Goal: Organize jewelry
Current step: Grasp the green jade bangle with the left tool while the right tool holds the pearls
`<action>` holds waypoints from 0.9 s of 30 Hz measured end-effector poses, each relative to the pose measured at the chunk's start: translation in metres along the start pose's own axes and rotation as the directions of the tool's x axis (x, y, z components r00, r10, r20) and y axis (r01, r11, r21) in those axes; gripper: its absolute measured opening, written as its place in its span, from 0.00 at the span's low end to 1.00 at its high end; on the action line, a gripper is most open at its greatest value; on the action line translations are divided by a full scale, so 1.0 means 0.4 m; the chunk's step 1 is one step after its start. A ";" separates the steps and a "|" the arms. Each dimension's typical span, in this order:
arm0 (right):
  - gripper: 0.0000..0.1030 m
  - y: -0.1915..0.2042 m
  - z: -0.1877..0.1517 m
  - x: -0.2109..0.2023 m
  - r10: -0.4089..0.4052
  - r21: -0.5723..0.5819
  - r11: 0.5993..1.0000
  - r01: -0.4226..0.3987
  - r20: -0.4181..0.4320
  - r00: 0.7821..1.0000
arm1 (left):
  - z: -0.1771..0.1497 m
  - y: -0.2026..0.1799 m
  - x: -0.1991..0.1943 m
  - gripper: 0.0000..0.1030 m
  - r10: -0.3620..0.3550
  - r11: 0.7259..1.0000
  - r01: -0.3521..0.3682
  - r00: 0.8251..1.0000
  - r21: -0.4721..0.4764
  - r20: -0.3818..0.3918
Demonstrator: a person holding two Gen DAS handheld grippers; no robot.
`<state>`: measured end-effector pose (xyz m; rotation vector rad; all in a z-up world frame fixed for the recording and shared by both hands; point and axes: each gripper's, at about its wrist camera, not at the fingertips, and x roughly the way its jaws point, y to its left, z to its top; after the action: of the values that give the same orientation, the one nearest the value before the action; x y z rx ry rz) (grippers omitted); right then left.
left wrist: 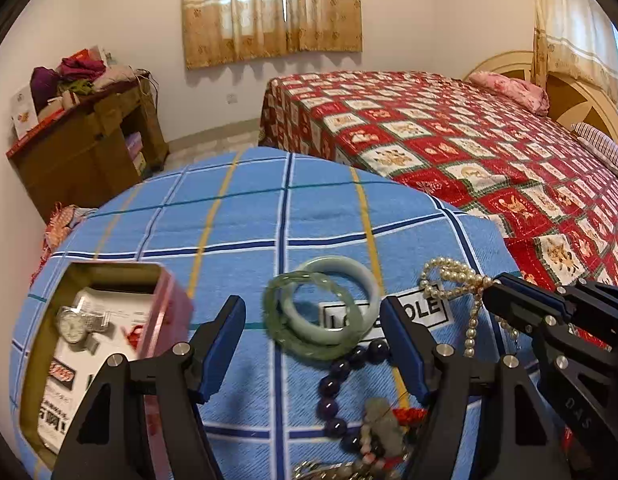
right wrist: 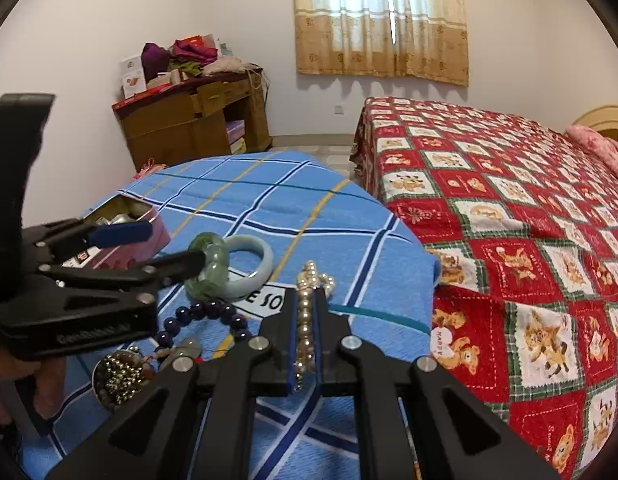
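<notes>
Bangles are the landmark: a dark green bangle (left wrist: 305,316) leans on a pale jade bangle (left wrist: 341,296) on the blue checked cloth (left wrist: 237,220). The left gripper (left wrist: 313,344) stands wide open around them, touching neither. Only the left view looks into the pink tin (left wrist: 109,320) left of the bangles, where a wristwatch (left wrist: 75,324) lies. Only the right view shows the right gripper (right wrist: 306,320) clamped on the pearl strand (right wrist: 305,316), right of the bangles. Purple beads (left wrist: 337,380) lie just nearer than the bangles.

Blue plaid cloth (left wrist: 245,216), green bangles (left wrist: 309,320), white pearls (left wrist: 449,276).
</notes>
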<state>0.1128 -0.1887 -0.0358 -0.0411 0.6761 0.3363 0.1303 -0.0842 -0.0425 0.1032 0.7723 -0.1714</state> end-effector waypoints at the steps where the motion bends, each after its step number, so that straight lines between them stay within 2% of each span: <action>1: 0.08 -0.002 -0.003 -0.001 0.002 0.004 1.000 -0.002 -0.001 1.000 | 0.002 -0.005 0.012 0.62 -0.005 1.000 0.005 1.000 0.004 -0.012; 4: 0.08 -0.002 -0.011 -0.004 0.011 0.009 1.000 -0.011 -0.001 1.000 | 0.005 -0.013 0.046 0.47 -0.028 1.000 0.028 0.998 0.002 -0.049; 6: 0.08 0.002 -0.014 -0.007 0.017 0.007 1.000 -0.017 0.000 1.000 | 0.001 -0.015 0.070 0.44 -0.045 0.999 0.045 0.996 -0.005 -0.078; 9: 0.08 0.010 -0.015 -0.009 0.023 0.004 1.000 -0.023 0.002 1.000 | -0.002 -0.021 0.075 0.21 -0.056 0.998 0.056 0.995 0.002 -0.078; 10: 0.08 0.011 -0.015 -0.011 0.025 0.003 1.000 -0.025 0.005 1.000 | -0.001 -0.020 0.071 0.10 -0.065 0.998 0.066 0.994 -0.001 -0.083; 19: 0.08 0.017 -0.004 -0.033 0.034 0.001 0.999 -0.034 0.030 0.999 | 0.000 0.025 -0.049 0.09 -0.041 0.999 0.041 0.999 0.021 0.014; 27: 0.08 0.056 0.030 -0.073 0.060 -0.035 0.998 -0.057 0.072 0.996 | 0.008 0.096 -0.160 0.09 -0.053 0.998 0.054 0.994 -0.012 0.094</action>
<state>0.0916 -0.1742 -0.0065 -0.0404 0.6001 0.4038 0.0950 -0.0397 0.0058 0.0605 0.6835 -0.2197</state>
